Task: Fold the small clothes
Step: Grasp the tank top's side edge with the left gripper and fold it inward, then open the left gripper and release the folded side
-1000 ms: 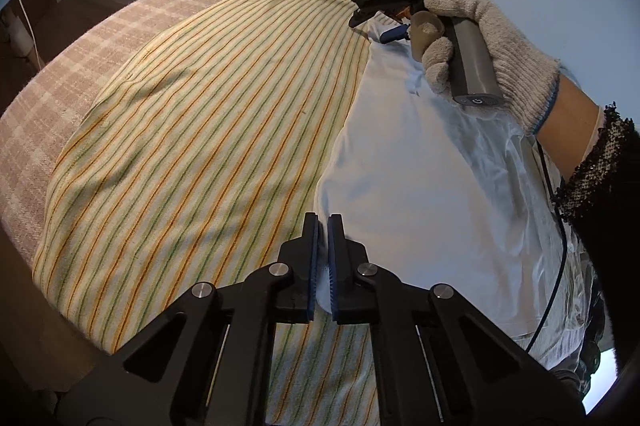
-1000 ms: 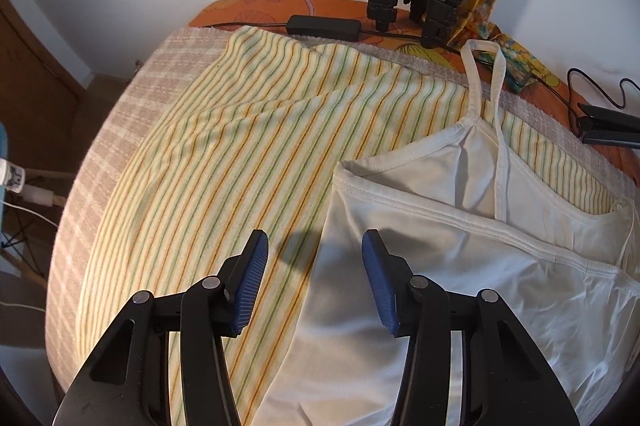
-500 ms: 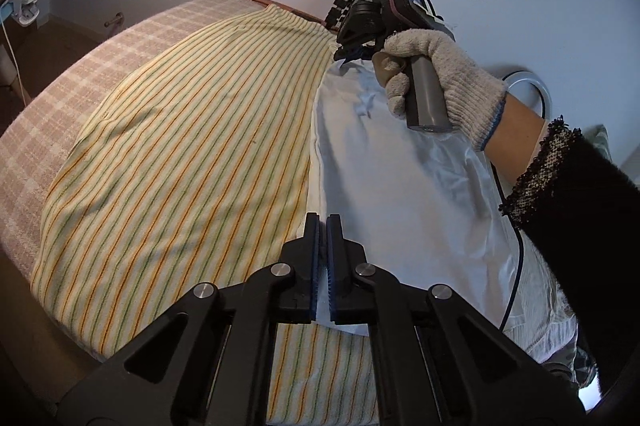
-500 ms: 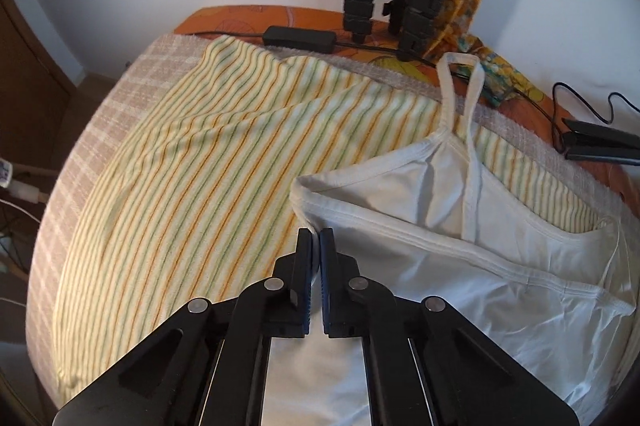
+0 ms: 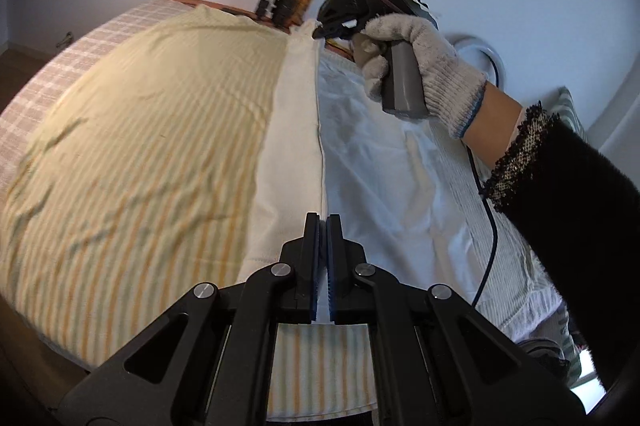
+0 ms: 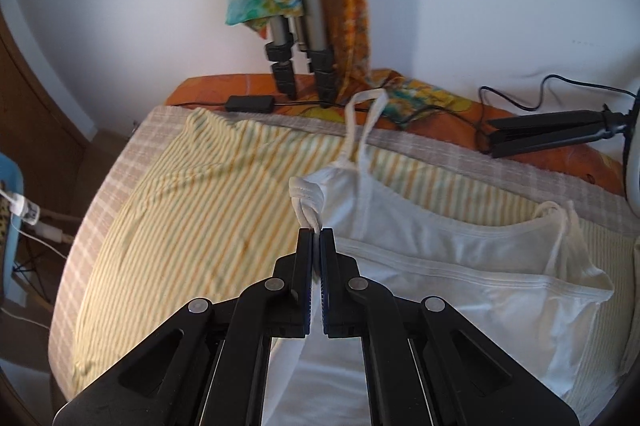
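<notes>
The white camisole (image 6: 460,266) lies on the striped sheet (image 6: 192,209) that covers the bed, with its 2 thin straps toward the wall. Its left side edge is lifted off the sheet, stretched in a straight line between the 2 claws (that tautness is what lets a long edge fold over cleanly, I'd guess). The right gripper (image 6: 317,238) is pressed together on the bunched top corner by the strap; the left gripper (image 5: 322,226) is pinching the same edge at the hem end. A gloved hand (image 5: 416,61) holds the right tool over the far end. Behind the bed stand tripod legs (image 6: 300,37) draped with a bright cloth, a black cable running past them.
</notes>
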